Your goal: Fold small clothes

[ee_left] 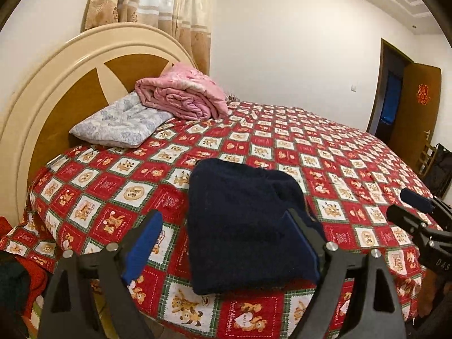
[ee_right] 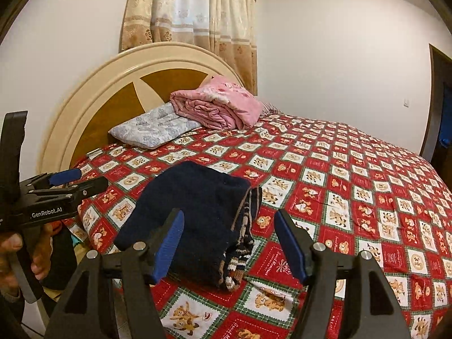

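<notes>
Blue-padded fingers (ee_left: 142, 247) of the left gripper (ee_left: 223, 243) stand spread wide apart just above the near edge of the bed, holding nothing. Between them lies the folded navy sweater (ee_left: 243, 226), a thick, roughly rectangular bundle. Its long axis runs from the near edge of the bed away toward the far side. In the right wrist view the right gripper (ee_right: 230, 243) is also spread wide and holds nothing; the sweater's right side shows there a striped knitted edge (ee_right: 240, 262) in brown, white and dark blue, where the layers are stacked.

The sweater rests on a red bedsheet (ee_left: 325, 152) with a checked pattern of teddy bears, which covers the whole mattress. Well apart from it, near the head of the bed, a pale blue-grey pillow (ee_left: 121, 124) lies flat, and a folded pink quilt (ee_left: 183, 93) sits partly on it. Behind them rises a round cream and brown headboard (ee_left: 56, 84), with beige curtains (ee_left: 158, 5) above it. White walls close the room, and a brown door (ee_left: 415, 113) stands open at the right.
</notes>
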Demonstrator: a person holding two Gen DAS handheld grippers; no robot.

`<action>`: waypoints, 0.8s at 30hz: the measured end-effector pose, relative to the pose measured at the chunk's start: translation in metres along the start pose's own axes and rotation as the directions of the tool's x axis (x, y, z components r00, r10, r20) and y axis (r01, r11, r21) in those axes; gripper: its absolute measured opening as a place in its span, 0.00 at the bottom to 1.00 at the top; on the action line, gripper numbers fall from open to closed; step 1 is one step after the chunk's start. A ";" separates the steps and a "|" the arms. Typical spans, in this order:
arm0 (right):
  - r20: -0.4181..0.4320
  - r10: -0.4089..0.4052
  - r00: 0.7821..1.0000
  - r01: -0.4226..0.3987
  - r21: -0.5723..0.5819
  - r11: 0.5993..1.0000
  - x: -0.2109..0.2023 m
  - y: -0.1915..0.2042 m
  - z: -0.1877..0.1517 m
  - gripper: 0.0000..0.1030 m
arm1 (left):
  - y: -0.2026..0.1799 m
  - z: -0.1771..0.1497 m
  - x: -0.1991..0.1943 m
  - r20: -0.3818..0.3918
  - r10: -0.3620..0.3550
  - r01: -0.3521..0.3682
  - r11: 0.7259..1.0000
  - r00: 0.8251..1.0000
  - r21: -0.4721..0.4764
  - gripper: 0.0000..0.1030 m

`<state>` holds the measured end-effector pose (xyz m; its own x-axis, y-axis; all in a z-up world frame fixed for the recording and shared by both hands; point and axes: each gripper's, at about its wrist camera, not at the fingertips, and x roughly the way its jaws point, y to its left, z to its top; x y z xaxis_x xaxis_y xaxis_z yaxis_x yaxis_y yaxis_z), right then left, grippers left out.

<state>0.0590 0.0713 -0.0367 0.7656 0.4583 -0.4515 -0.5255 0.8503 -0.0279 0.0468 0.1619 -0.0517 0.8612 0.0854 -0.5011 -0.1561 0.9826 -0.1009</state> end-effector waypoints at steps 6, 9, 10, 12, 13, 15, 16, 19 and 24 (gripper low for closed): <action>0.011 -0.004 1.000 0.004 0.002 1.000 -0.005 0.002 -0.001 0.66 | -0.003 0.001 -0.005 0.015 -0.002 0.002 1.000 1.000 0.004 0.93; 0.020 -0.007 1.000 0.006 0.005 1.000 -0.008 0.002 0.000 0.66 | -0.005 0.001 -0.007 0.017 -0.006 0.006 1.000 1.000 0.003 0.93; 0.024 -0.009 1.000 0.009 0.005 1.000 -0.010 0.002 0.000 0.66 | -0.005 0.001 -0.007 0.016 -0.009 0.009 1.000 1.000 0.003 0.93; 0.030 -0.010 0.999 0.010 0.008 1.000 -0.011 0.001 0.000 0.66 | -0.006 0.001 -0.006 0.011 -0.008 0.008 1.000 1.000 0.007 0.95; 0.033 -0.011 0.999 0.011 0.011 1.000 -0.012 0.000 0.000 0.66 | -0.007 0.001 -0.006 0.007 -0.012 0.012 1.000 1.000 0.009 0.96; 0.036 -0.011 0.999 0.010 0.015 1.000 -0.014 -0.001 0.000 0.66 | -0.009 0.000 -0.007 0.003 -0.013 0.013 1.000 1.000 0.009 0.96; 0.038 -0.012 0.999 0.012 0.015 1.000 -0.015 -0.001 0.001 0.66 | -0.010 0.000 -0.007 0.000 -0.010 0.010 1.000 1.000 0.007 0.96; 0.048 -0.015 0.999 0.015 0.016 1.000 -0.018 -0.002 0.001 0.66 | -0.013 0.000 -0.008 -0.005 -0.023 0.024 1.000 1.000 0.012 0.96; 0.067 -0.025 0.997 0.025 0.008 1.000 -0.023 0.000 0.002 0.66 | -0.017 0.001 -0.011 0.003 -0.023 0.023 1.000 1.000 0.017 0.96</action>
<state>0.0426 0.0615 -0.0244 0.8018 0.4533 -0.3895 -0.5036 0.8634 -0.0319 0.0400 0.1446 -0.0437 0.8660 0.0633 -0.4960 -0.1283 0.9869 -0.0981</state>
